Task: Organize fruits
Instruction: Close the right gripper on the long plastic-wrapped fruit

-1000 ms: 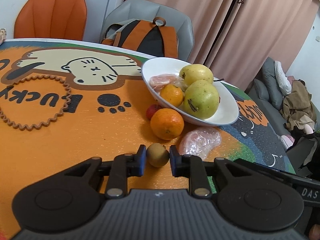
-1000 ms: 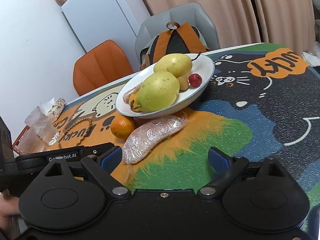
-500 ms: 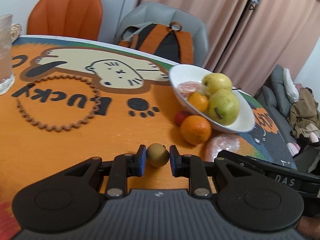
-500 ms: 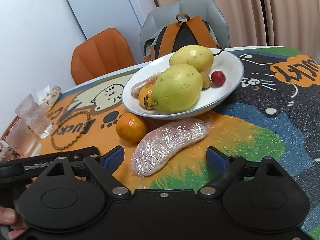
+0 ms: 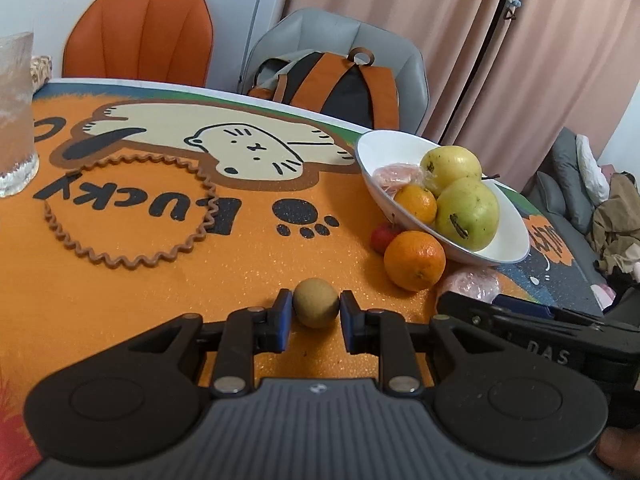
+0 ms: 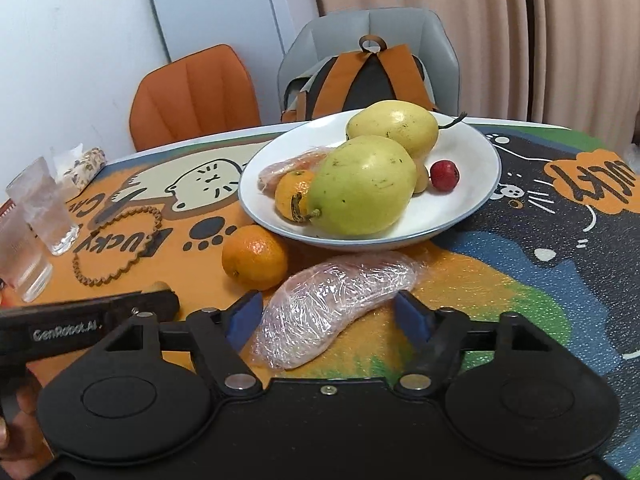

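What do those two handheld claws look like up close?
Both are black plastic with blue pads on the fingers and round silver pivot pins. The left claw has a ribbed grey body and its side reads "GenRobot.AI"; the right claw has a plain black body, and "DAS" shows on its side.

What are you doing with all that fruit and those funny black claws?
A person is tidying fruit into the white bowl. The left gripper is shut on a small brown fruit. The right gripper has just been closing around a plastic-wrapped fruit on the table, pads not yet pressing it. An orange waits beside the bowl.
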